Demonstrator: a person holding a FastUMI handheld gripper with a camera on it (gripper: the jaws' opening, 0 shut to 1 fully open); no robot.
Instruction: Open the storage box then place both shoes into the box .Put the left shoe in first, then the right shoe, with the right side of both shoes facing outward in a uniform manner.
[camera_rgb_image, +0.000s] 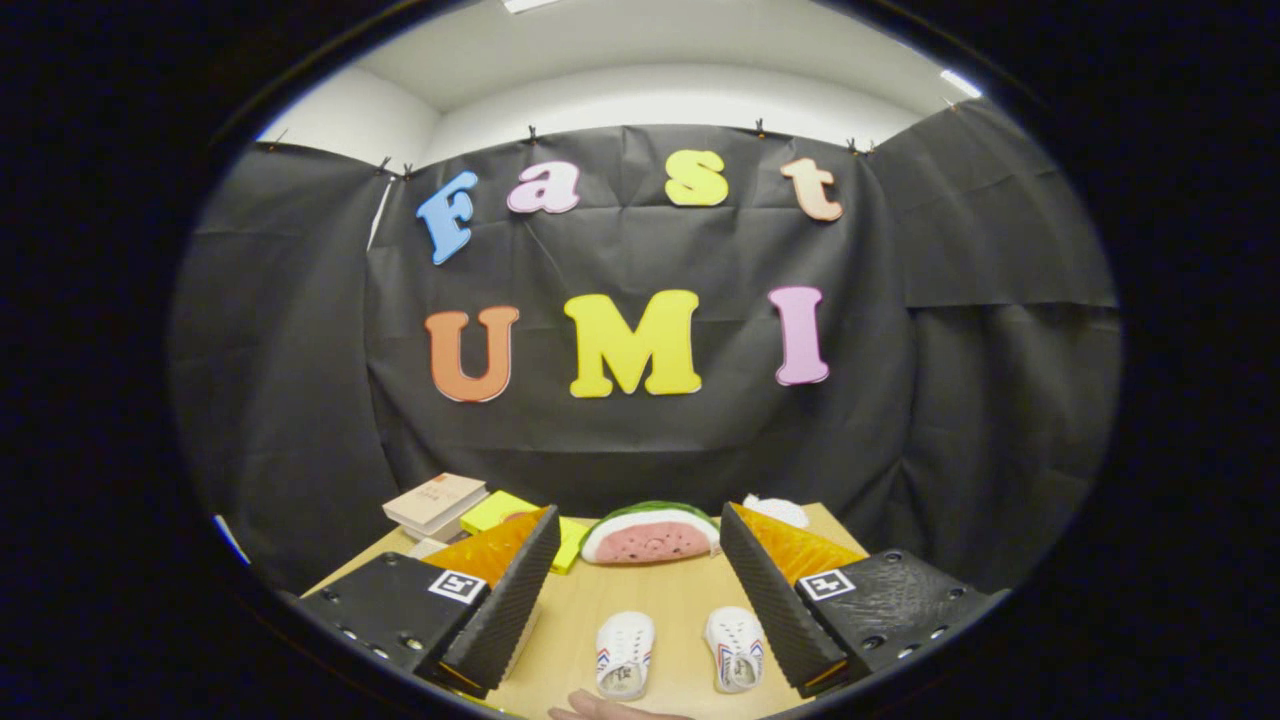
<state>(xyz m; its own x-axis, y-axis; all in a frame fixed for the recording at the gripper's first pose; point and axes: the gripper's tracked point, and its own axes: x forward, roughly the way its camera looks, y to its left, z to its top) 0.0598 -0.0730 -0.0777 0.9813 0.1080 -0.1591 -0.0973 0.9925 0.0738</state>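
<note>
Two small white shoes with red and blue side stripes lie side by side on the wooden table, toes pointing away from me. One shoe is on the left, the other shoe on the right. Both lie between the fingers of my gripper, low and close to me. The gripper is open wide and holds nothing. The left finger and right finger stand apart from the shoes.
A watermelon-slice plush sits beyond the shoes at the table's far side. Stacked books and a yellow-green pad lie at the far left, a white object at the far right. A person's hand reaches in just below the left shoe.
</note>
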